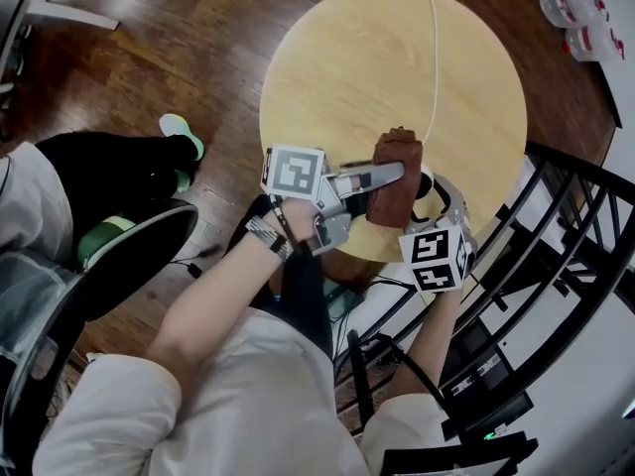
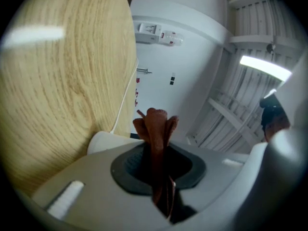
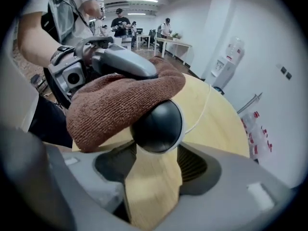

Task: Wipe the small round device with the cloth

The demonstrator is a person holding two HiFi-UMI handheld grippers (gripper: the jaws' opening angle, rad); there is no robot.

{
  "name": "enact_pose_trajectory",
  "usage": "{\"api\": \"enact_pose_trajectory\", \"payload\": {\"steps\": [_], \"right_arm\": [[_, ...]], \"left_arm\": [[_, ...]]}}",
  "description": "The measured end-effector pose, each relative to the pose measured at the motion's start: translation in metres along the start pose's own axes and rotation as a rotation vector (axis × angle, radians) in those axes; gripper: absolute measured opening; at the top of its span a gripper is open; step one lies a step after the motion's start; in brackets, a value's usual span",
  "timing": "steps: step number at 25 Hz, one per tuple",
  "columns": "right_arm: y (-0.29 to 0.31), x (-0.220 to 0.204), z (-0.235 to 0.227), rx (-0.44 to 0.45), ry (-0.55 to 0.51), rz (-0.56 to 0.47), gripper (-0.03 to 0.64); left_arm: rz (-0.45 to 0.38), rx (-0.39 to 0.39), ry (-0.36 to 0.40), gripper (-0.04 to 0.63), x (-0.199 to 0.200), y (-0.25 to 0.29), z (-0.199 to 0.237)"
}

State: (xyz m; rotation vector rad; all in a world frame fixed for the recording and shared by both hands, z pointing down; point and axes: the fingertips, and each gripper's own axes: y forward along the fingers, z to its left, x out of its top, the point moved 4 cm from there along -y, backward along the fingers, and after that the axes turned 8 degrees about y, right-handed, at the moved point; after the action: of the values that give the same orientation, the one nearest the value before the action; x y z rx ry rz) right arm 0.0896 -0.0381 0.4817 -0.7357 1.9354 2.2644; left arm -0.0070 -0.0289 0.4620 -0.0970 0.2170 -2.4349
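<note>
A small round device (image 3: 159,126), black with a white rim, sits between the jaws of my right gripper (image 3: 154,153), whose pads press on its two sides just above the round wooden table (image 1: 377,58). A brown cloth (image 3: 120,105) is draped over the top and left of the device. My left gripper (image 1: 395,174) is shut on that cloth (image 1: 392,201); in the left gripper view the cloth (image 2: 156,129) sticks up out of the closed jaws. In the head view the right gripper (image 1: 429,194) is at the table's near edge, and the cloth hides most of the device (image 1: 425,184).
A white cable (image 1: 435,58) runs from the device across the table to its far edge. A black chair (image 1: 129,256) stands at the left, a black metal railing (image 1: 566,246) at the right. Water bottles (image 1: 575,8) lie at the top right. People (image 3: 120,20) stand far off.
</note>
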Motion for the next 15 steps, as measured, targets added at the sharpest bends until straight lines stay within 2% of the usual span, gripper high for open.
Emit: {"api": "enact_pose_trajectory", "payload": {"steps": [2, 4, 8, 13, 15], "right_arm": [[-0.001, 0.000, 0.003, 0.003, 0.063, 0.021, 0.259], [-0.002, -0.001, 0.004, 0.018, 0.120, 0.028, 0.249], [-0.003, -0.005, 0.005, 0.039, 0.107, 0.027, 0.242], [-0.002, -0.013, 0.014, 0.057, 0.095, 0.029, 0.242], [-0.002, -0.014, 0.017, 0.059, 0.116, 0.017, 0.242]], "left_arm": [[-0.011, 0.031, 0.007, 0.066, 0.003, -0.006, 0.006], [0.000, 0.091, 0.046, 0.066, 0.006, -0.012, 0.014], [0.079, 0.246, 0.161, 0.066, 0.009, -0.021, 0.034], [0.213, 0.502, 0.286, 0.066, 0.007, -0.033, 0.051], [0.279, 0.614, 0.366, 0.066, 0.005, -0.037, 0.055]]}}
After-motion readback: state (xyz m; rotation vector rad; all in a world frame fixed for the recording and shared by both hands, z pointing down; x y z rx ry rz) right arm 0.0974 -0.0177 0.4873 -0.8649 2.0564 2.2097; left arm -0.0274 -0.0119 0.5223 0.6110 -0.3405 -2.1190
